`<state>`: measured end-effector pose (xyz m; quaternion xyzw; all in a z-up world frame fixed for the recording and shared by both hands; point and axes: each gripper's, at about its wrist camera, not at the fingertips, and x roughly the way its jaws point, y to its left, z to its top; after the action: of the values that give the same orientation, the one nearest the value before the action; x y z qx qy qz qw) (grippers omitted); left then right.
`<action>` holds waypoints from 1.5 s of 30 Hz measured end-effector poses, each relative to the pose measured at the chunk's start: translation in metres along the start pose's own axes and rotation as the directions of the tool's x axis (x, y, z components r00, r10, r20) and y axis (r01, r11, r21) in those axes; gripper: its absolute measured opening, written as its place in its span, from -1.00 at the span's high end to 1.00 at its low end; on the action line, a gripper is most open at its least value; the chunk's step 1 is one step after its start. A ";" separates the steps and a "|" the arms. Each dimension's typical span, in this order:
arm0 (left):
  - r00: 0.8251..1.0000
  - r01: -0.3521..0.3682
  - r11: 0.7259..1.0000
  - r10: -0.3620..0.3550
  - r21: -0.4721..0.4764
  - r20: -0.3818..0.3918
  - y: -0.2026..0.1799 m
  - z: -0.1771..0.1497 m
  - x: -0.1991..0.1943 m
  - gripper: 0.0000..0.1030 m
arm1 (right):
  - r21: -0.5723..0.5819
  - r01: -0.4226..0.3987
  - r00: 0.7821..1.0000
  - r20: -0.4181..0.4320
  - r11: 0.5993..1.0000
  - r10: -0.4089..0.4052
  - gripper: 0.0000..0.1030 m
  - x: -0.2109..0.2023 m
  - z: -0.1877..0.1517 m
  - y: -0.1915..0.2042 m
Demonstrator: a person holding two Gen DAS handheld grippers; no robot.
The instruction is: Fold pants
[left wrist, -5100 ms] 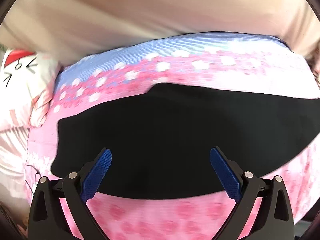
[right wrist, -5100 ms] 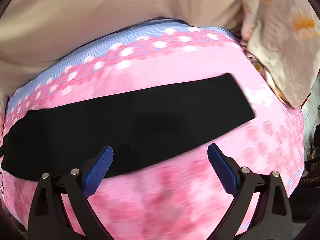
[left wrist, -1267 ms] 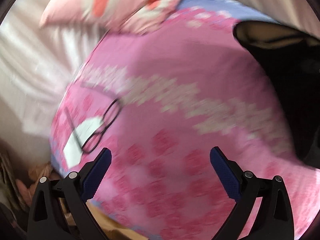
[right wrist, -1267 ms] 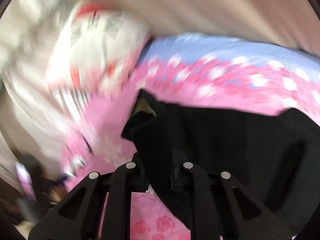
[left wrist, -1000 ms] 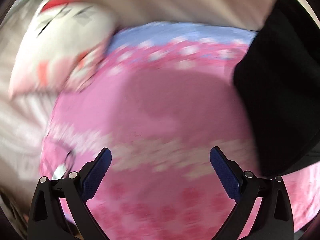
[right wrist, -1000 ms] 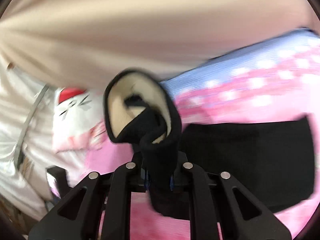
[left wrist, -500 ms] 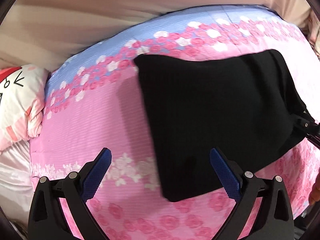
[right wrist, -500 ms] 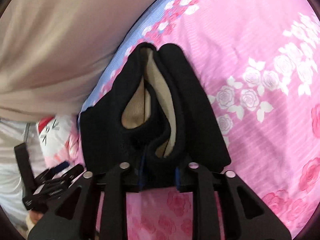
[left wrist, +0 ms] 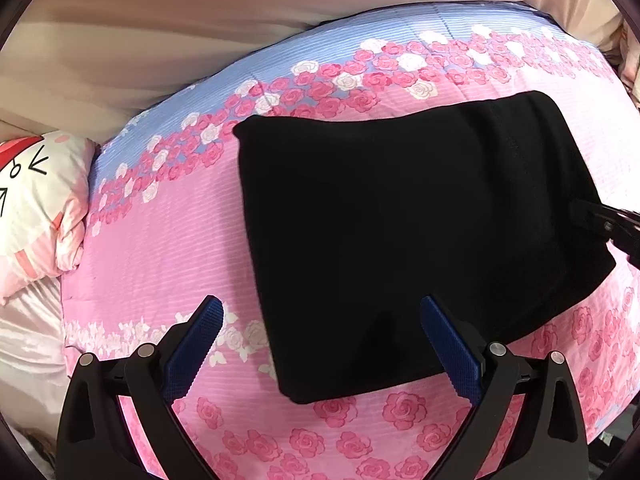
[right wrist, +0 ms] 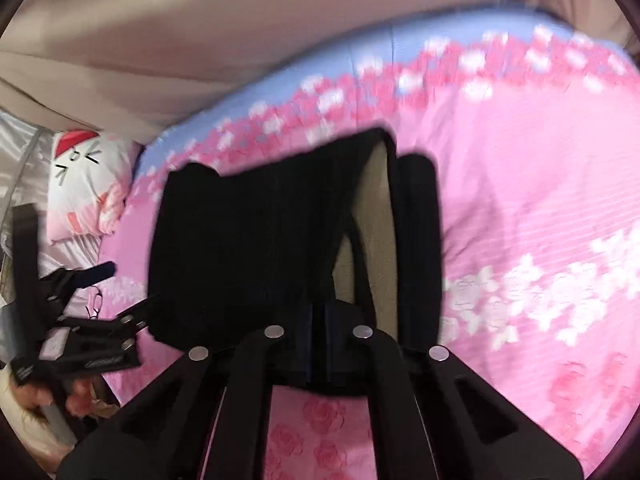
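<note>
Step in hand: laying down the half-fold. The pants [left wrist: 400,232] lie as a black rectangle on the bed [left wrist: 168,240], doubled over once by the look of it. The right tool [right wrist: 318,316] is pinched narrow on the cloth at its near edge, fabric running straight out ahead of its tips; the tan lining shows just ahead and to the right of the pinch, where the layers gape (view is blurred, so I can't tell how many layers are clamped).

The left tool [left wrist: 320,344] is spread wide and holds nothing. It hovers over the near-left corner of the pants, right pad above black cloth, left pad above bare sheet.

Next, as I judge it: let go on the right only once the top layer sits flush, then close the gaping end. After that, a second fold needs both tools on one short edge. The lining may bunch if released early.

Cat-face pillow [left wrist: 36,208] sits far left of the left tool, well apart from the pants.
</note>
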<state>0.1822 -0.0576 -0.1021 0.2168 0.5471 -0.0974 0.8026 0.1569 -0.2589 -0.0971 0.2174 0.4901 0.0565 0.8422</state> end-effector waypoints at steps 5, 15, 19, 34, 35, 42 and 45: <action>1.000 0.002 1.000 -0.002 -0.020 0.001 0.014 -0.007 0.006 -0.90 | -0.014 0.076 0.992 -0.104 0.997 -0.078 0.92 0.022 -0.020 -0.033; 0.997 0.055 0.997 -0.058 -0.047 -0.056 0.024 -0.015 0.032 -0.90 | -0.004 0.170 0.984 0.063 0.985 -0.169 -0.90 -0.014 -0.017 -0.018; 0.994 0.081 0.996 -0.084 -0.045 -0.072 0.024 -0.014 0.045 -0.90 | 0.035 0.147 0.989 -0.023 0.988 -0.146 -0.89 0.016 -0.016 -0.026; 0.922 0.373 0.917 -0.384 -0.141 -0.058 0.038 -0.005 0.085 -0.90 | 0.129 0.075 0.995 -0.078 0.989 -0.065 -0.81 0.053 -0.039 -0.030; 0.906 0.407 0.900 -0.420 -0.153 -0.059 0.041 -0.005 0.089 -0.90 | 0.126 0.083 0.994 -0.077 0.989 -0.074 -0.76 0.052 -0.039 -0.029; 0.851 0.516 0.845 -0.524 -0.138 -0.024 0.042 -0.005 0.085 -0.40 | 0.170 0.053 0.996 -0.084 0.984 -0.039 0.03 0.043 -0.038 -0.029; 0.843 0.533 0.833 -0.538 -0.151 0.005 0.048 -0.008 0.073 0.04 | 0.207 0.024 0.997 -0.076 0.978 -0.008 0.19 0.034 -0.037 -0.029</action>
<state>0.2217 -0.0057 -0.1601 -0.0025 0.6066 -0.2735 0.7465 0.1393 -0.2628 -0.1528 0.2981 0.5261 0.0063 0.7964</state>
